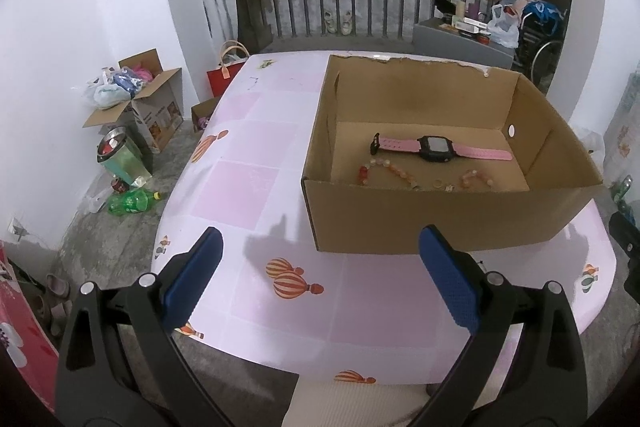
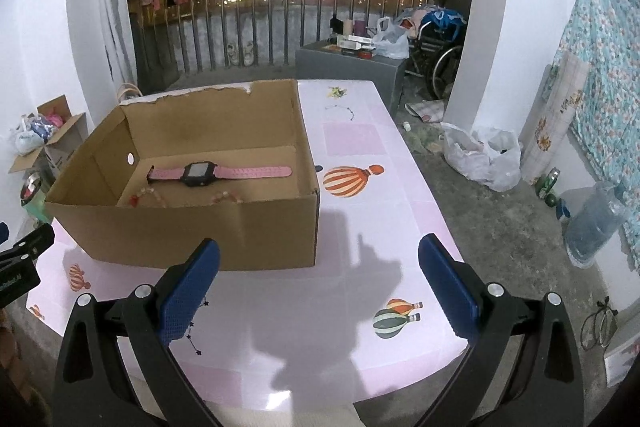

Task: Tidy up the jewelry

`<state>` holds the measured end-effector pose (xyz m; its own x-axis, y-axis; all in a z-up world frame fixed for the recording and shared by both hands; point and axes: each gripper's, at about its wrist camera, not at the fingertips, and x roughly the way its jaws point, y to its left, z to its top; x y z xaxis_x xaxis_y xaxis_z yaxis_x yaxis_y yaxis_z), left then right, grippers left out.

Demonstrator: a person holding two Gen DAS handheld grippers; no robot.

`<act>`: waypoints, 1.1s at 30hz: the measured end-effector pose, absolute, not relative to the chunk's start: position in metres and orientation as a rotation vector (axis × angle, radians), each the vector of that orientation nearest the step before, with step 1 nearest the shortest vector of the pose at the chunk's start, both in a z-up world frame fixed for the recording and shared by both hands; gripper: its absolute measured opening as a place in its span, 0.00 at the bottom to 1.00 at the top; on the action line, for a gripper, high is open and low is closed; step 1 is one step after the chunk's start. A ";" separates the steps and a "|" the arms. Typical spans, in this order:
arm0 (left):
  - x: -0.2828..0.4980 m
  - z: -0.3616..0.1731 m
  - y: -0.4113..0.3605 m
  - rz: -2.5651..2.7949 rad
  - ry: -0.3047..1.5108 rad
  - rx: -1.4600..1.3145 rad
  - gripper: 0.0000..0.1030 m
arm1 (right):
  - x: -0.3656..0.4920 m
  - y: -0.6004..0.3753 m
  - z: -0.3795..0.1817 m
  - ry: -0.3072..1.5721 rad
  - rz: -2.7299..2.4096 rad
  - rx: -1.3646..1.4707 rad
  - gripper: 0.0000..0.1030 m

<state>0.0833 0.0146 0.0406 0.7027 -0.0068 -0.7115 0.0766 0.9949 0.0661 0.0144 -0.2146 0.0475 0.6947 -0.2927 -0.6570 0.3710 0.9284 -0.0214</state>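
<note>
Lying flat on the floor of the box (image 1: 448, 223), right of centre in the left wrist view, a pink watch (image 1: 440, 148) is seen, with 2 bead bracelets (image 1: 384, 171) and a small ring (image 1: 439, 183) just in front of it, partly hidden by the near wall. The box is set on a table (image 1: 256, 187) covered in pink squares and balloon prints. The left gripper (image 1: 320, 277) is held wide and empty at the bottom of that frame, above the table's near edge. In the right wrist view the right gripper (image 2: 320, 283) is likewise spread wide, nothing between its blue pads (image 2: 188, 297), and the box sits left of centre. A thin chain (image 2: 340, 110) lies on the table in the upper centre.
</note>
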 end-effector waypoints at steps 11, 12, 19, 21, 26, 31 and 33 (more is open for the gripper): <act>0.084 0.063 0.017 -0.042 0.793 0.100 0.92 | 0.016 -0.211 0.066 0.715 -0.369 0.138 0.94; 0.084 0.063 0.016 -0.042 0.794 0.103 0.92 | 0.017 -0.210 0.068 0.718 -0.366 0.138 0.94; 0.088 0.073 0.017 -0.037 0.814 0.106 0.92 | 0.022 -0.207 0.077 0.740 -0.361 0.137 0.94; 0.090 0.074 0.017 -0.039 0.820 0.108 0.92 | 0.024 -0.208 0.078 0.748 -0.363 0.141 0.94; 0.093 0.070 0.015 -0.041 0.835 0.117 0.92 | 0.030 -0.211 0.074 0.772 -0.372 0.143 0.94; 0.098 0.065 0.014 -0.047 0.856 0.122 0.92 | 0.035 -0.213 0.072 0.779 -0.382 0.135 0.94; 0.099 0.066 0.014 -0.046 0.853 0.125 0.92 | 0.036 -0.213 0.072 0.778 -0.383 0.132 0.94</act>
<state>0.0994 0.0136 0.0663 0.6571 0.0093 -0.7537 0.0911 0.9916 0.0917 0.0357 -0.2131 0.0721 0.6477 -0.2874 -0.7056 0.3839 0.9231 -0.0235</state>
